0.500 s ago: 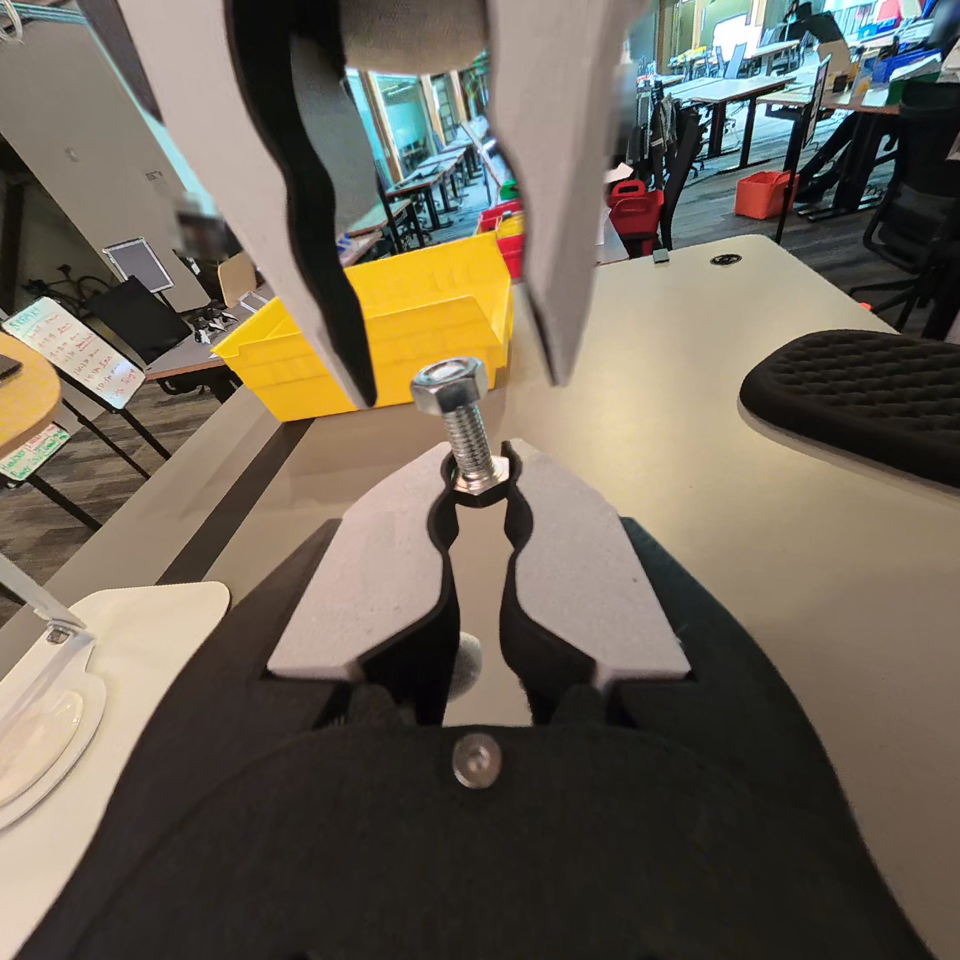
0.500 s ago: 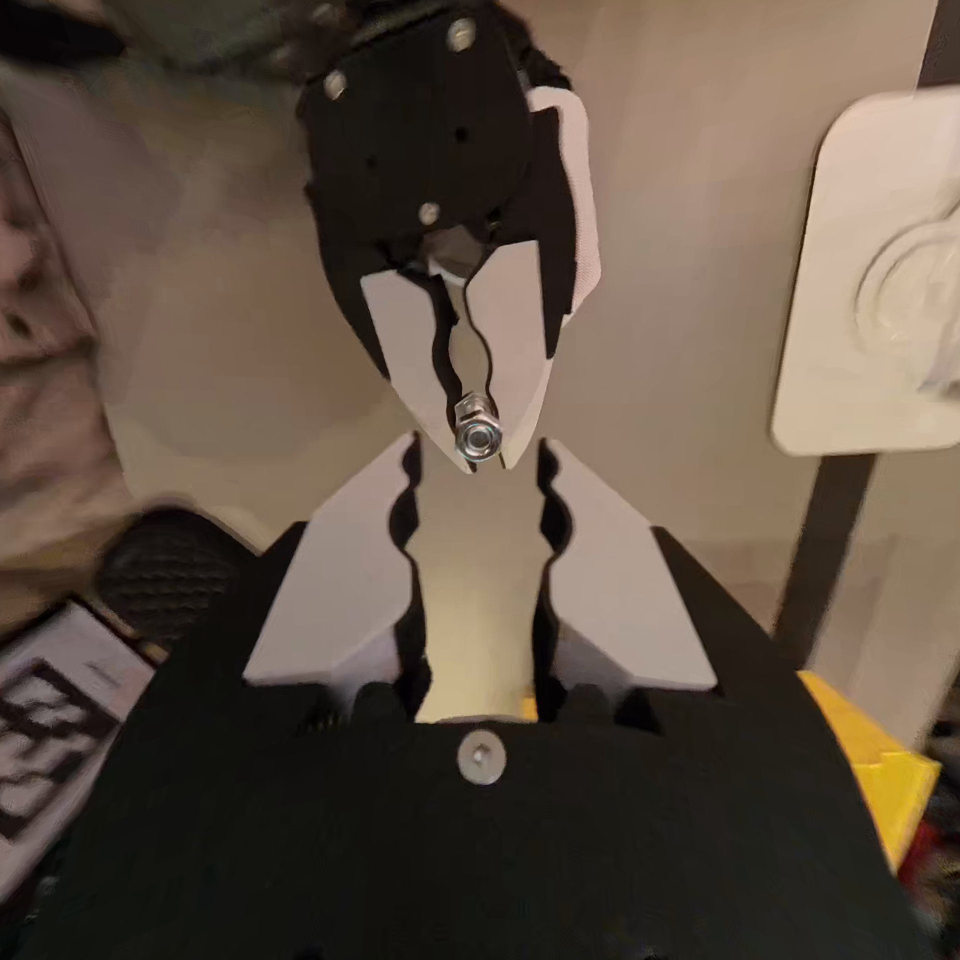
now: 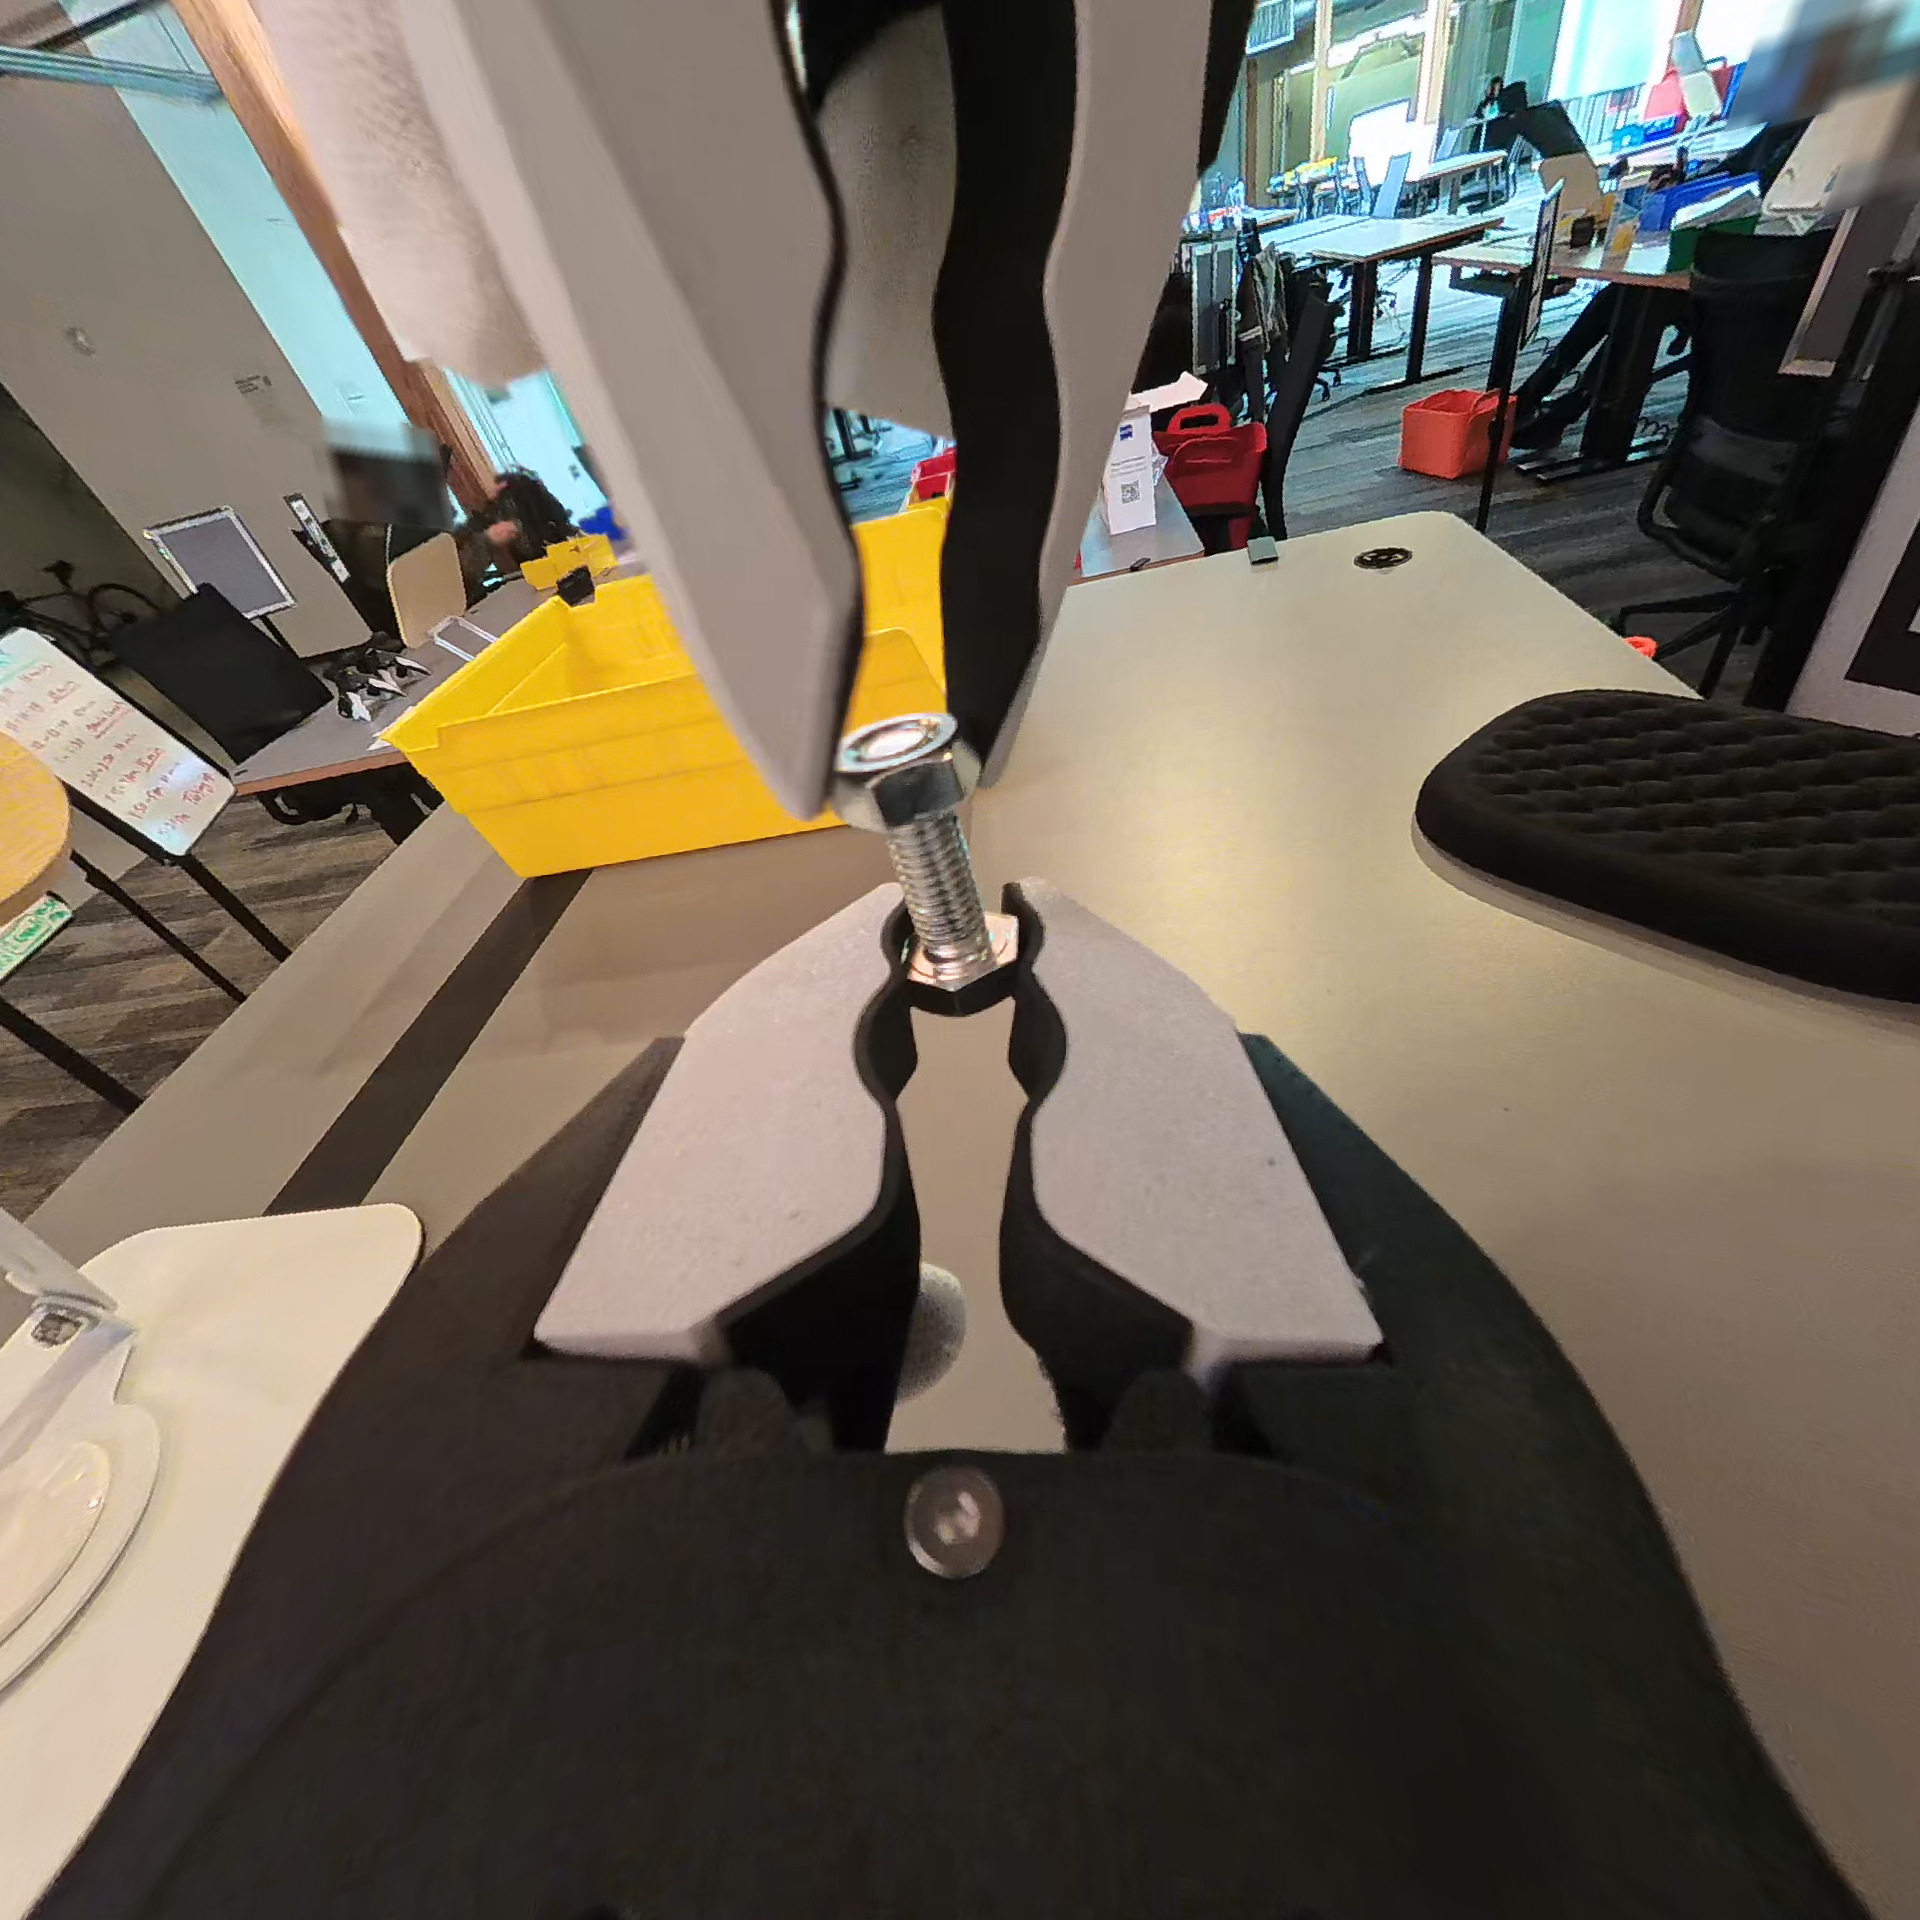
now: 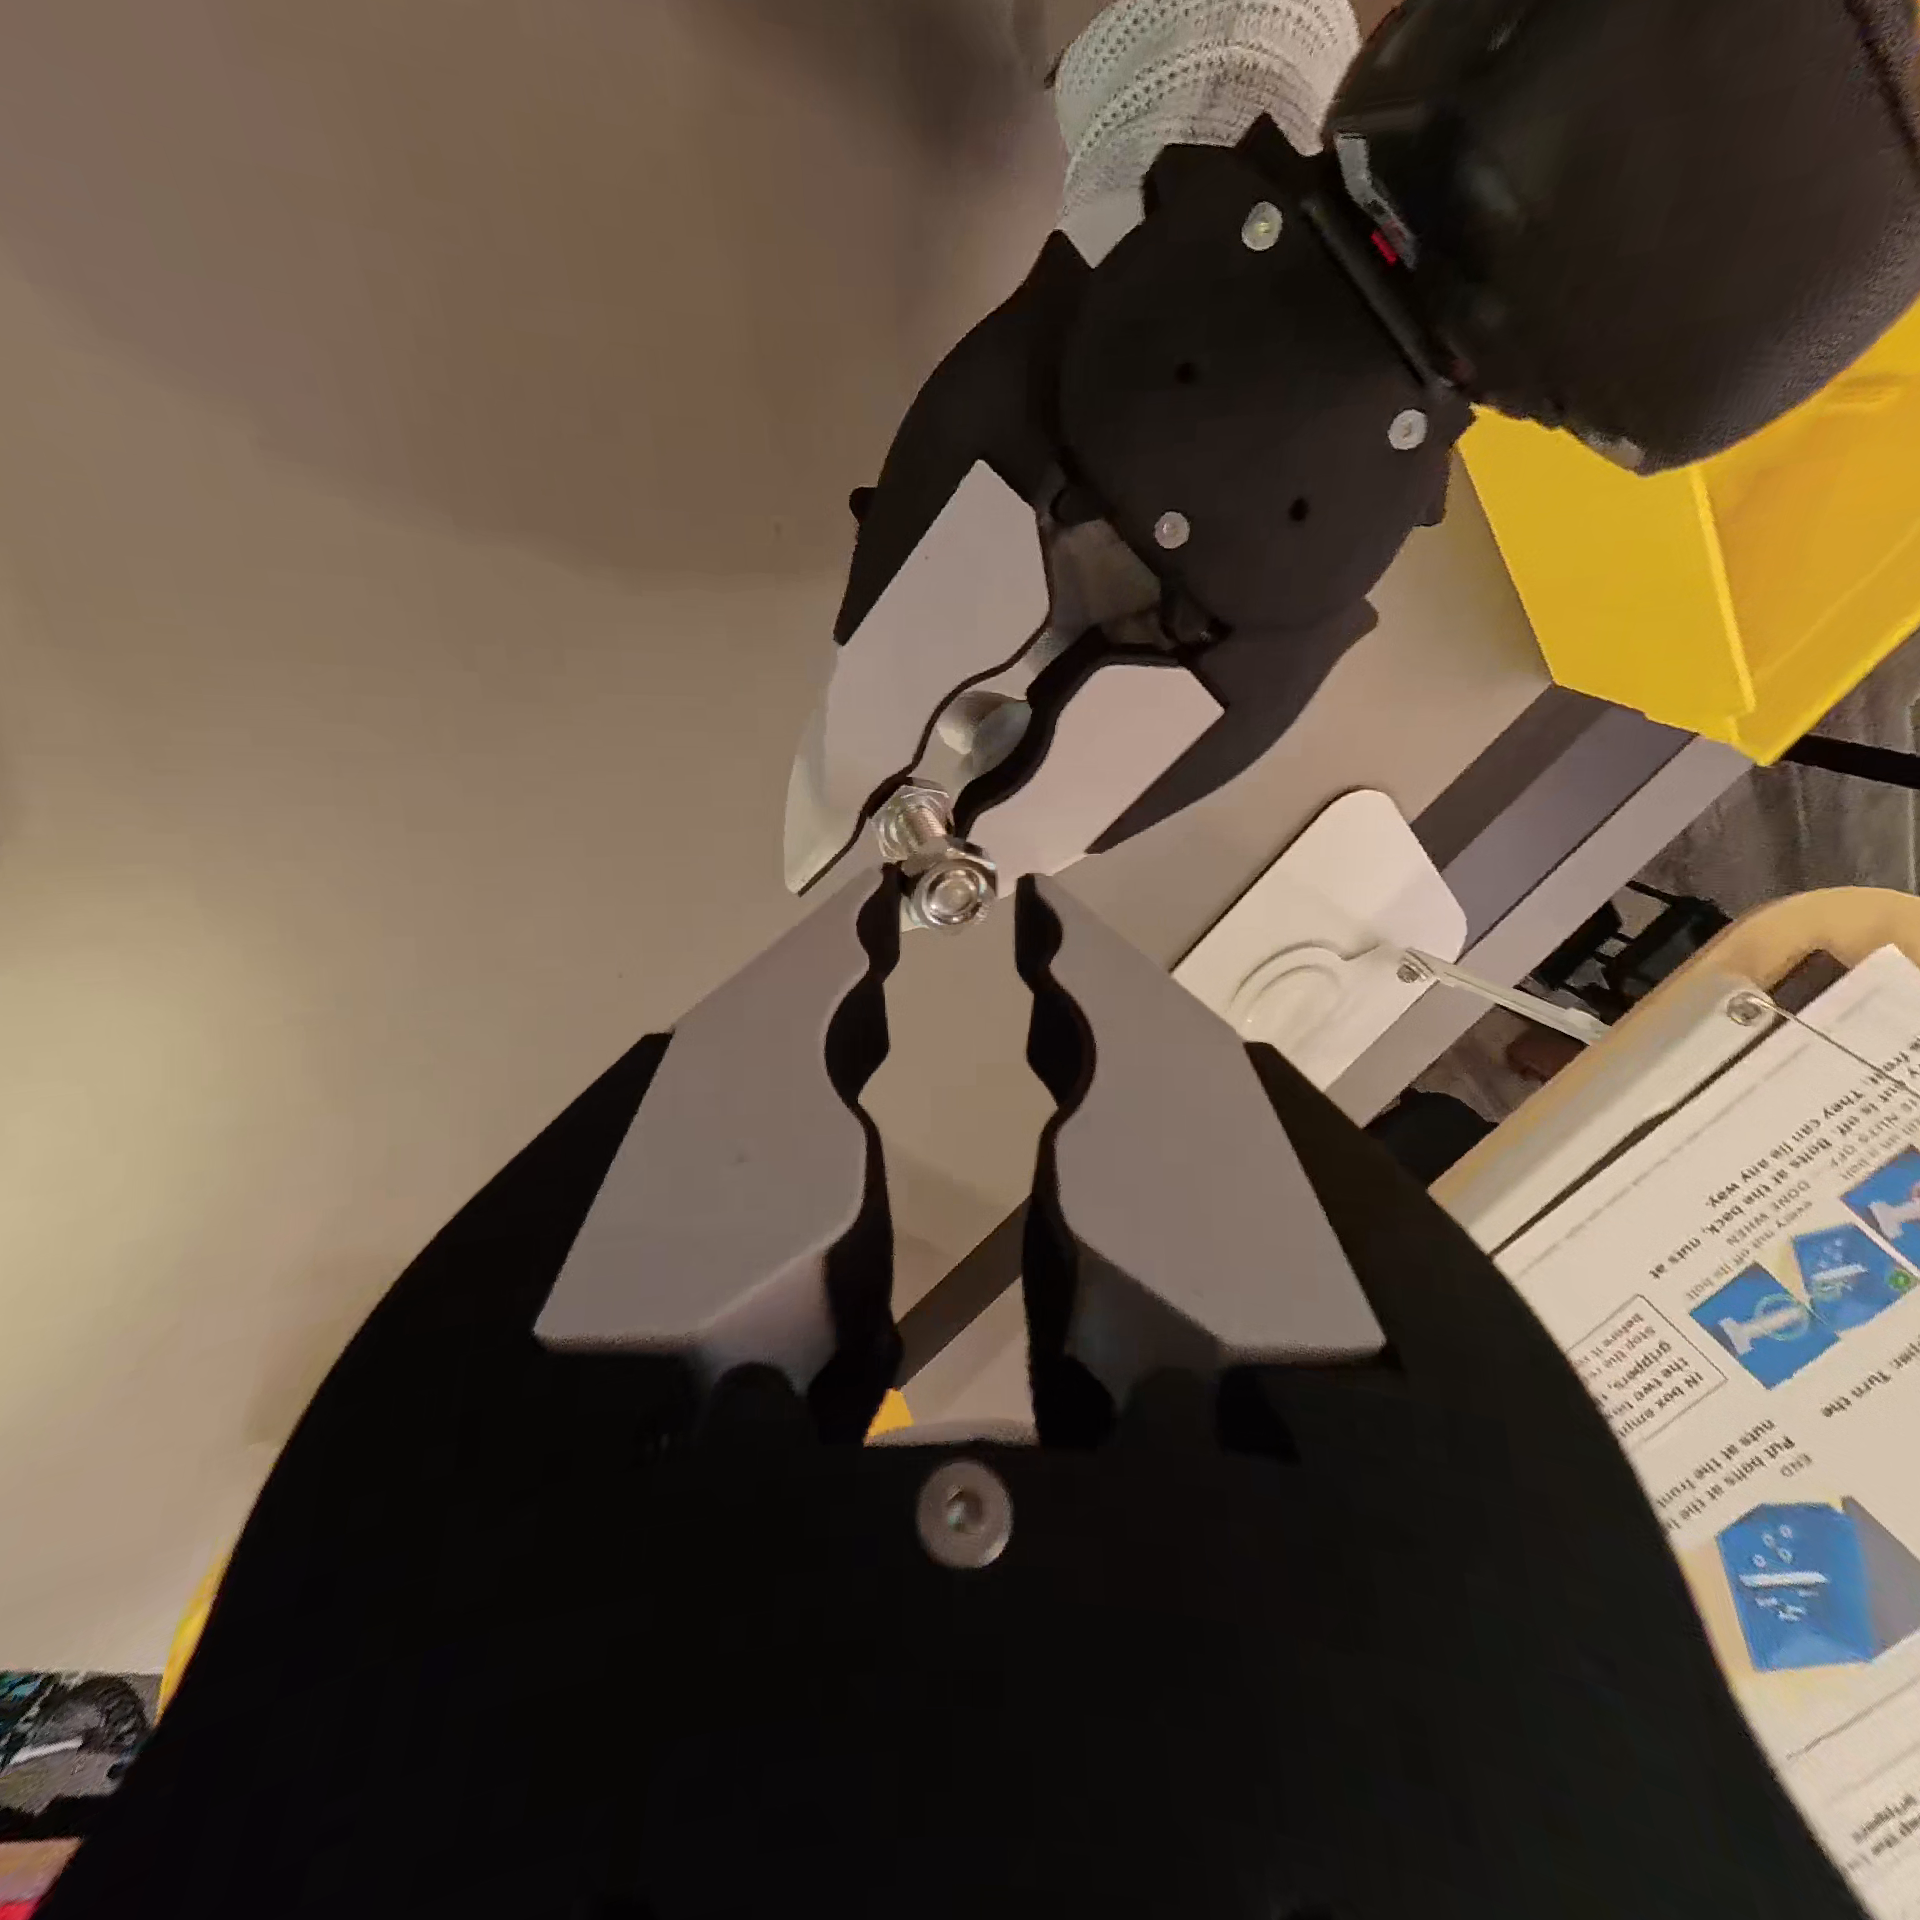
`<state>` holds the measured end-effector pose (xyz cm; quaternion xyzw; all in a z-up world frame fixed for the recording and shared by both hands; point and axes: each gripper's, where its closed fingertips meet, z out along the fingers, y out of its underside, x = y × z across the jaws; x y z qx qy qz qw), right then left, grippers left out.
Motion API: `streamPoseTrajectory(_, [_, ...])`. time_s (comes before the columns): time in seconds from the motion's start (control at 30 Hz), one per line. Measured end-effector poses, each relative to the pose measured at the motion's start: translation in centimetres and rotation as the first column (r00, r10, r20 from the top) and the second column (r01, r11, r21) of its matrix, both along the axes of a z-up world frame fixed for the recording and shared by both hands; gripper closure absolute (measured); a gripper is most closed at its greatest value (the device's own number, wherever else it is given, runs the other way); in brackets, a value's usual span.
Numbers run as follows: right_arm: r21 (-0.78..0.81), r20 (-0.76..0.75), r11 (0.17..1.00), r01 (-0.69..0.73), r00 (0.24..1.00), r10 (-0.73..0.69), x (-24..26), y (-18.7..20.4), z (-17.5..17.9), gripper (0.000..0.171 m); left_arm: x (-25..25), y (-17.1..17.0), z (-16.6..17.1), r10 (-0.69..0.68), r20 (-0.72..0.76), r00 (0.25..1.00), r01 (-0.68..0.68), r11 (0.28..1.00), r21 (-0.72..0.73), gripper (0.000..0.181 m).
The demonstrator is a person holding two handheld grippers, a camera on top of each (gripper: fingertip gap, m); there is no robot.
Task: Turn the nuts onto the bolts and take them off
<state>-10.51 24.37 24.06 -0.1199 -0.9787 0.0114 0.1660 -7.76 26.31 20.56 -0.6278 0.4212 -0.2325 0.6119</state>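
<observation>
Looking along the left wrist view first, the left hand-held gripper (image 3: 954, 961) is clamped narrow on the nut (image 3: 961, 971), which sits in the front notch between its fingertips. The bolt (image 3: 930, 852) rises out of that nut toward 12 o'clock, leaning a little toward 11, with its hex head at the top. The right hand-held gripper (image 3: 904, 769) comes down from above, its two tips flanking the head; the tip at 9 o'clock seems to touch it, and the one at 3 o'clock sits just beside it. Behind, at 10 o'clock, a yellow bin (image 3: 623, 738) stands on the tabletop (image 3: 1351, 935), and a black padded rest (image 3: 1704, 821) lies at 3 o'clock.

In the right wrist view, the right hand-held gripper (image 4: 951, 909) stands fairly wide, the bolt (image 4: 935, 868) head lying between its tips, closer to the 9 o'clock finger. The shank runs away from the camera toward 11 o'clock into the nut (image 4: 912, 808), pinched by the left hand-held gripper (image 4: 920, 821), which enters from 1 o'clock.

The bolt's long axis points almost straight into the right hand-held gripper, so that one is placed to close on the head. Turning would then follow about that axis, probably after a small shift to centre the head.
</observation>
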Motion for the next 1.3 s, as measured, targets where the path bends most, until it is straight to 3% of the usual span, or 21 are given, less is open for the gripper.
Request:
streamPoseTrajectory(0.17, [-0.021, 0.029, 0.999, 0.037, 0.999, -0.036, 0.2, 0.0, -0.2, 0.155, 0.0, 0.1, 0.0, 0.006, -0.005, 1.0, -0.006, 1.0, 0.005, 0.167])
streamPoseTrajectory(0.3, [-0.087, 0.061, 0.962, 0.258, 0.965, -0.254, -0.2, 0.6, -0.3, 0.155, -0.5, 0.6, -0.1, 0.042, -0.002, 0.999, -0.042, 0.999, 0.005, 0.167])
streamPoseTrajectory(0.47, [-0.143, 0.152, 0.802, 0.581, 0.813, -0.562, 0.0, 1.0, -0.8, 0.155, -0.5, 1.1, -0.6, 0.077, -0.03, 0.997, -0.077, 0.997, 0.01, 0.168])
streamPoseTrajectory(0.53, [-0.174, 0.19, 0.677, 0.715, 0.699, -0.69, 0.0, 1.0, -0.9, 0.155, -0.5, 1.1, -0.8, 0.074, -0.029, 0.997, -0.074, 0.997, 0.005, 0.168])
streamPoseTrajectory(0.63, [-0.216, 0.218, 0.594, 0.775, 0.631, -0.744, 0.1, 1.0, -0.9, 0.155, -0.5, 1.1, -0.8, 0.074, -0.029, 0.997, -0.074, 0.997, 0.003, 0.167])
streamPoseTrajectory(0.67, [-0.217, 0.223, 0.611, 0.762, 0.648, -0.729, 0.2, 0.9, -0.9, 0.155, -0.5, 1.1, -0.9, 0.074, -0.032, 0.997, -0.074, 0.997, 0.002, 0.168])
streamPoseTrajectory(0.73, [-0.186, 0.184, 0.71, 0.679, 0.734, -0.654, 0.4, 1.1, -0.8, 0.123, -0.3, 1.0, -0.7, 0.063, -0.018, 0.998, -0.063, 0.998, 0.0, 0.167])
streamPoseTrajectory(0.77, [-0.19, 0.134, 0.769, 0.611, 0.792, -0.596, 0.0, 1.0, -0.5, 0.117, -0.3, 0.9, -0.6, 0.054, -0.013, 0.998, -0.054, 0.999, -0.003, 0.167])
streamPoseTrajectory(0.87, [-0.122, 0.024, 0.909, 0.4, 0.916, -0.4, -0.5, 0.9, 0.0, 0.121, -0.2, 0.7, -0.5, 0.046, -0.009, 0.999, -0.046, 0.999, -0.001, 0.167])
streamPoseTrajectory(1.0, [-0.063, 0.031, 0.973, 0.222, 0.975, -0.221, -0.1, 0.3, -0.3, 0.139, -0.1, 0.5, -0.3, 0.035, -0.005, 0.999, -0.035, 0.999, 0.001, 0.167])
streamPoseTrajectory(1.13, [-0.06, 0.039, 0.984, 0.167, 0.986, -0.165, -0.2, 0.1, -0.5, 0.155, -0.2, 0.5, -0.2, 0.035, -0.003, 0.999, -0.035, 0.999, 0.005, 0.167])
streamPoseTrajectory(1.3, [-0.063, 0.055, 0.981, 0.184, 0.982, -0.18, -0.2, 0.3, -0.5, 0.155, -0.3, 0.6, -0.3, 0.044, -0.006, 0.999, -0.044, 0.999, 0.007, 0.167])
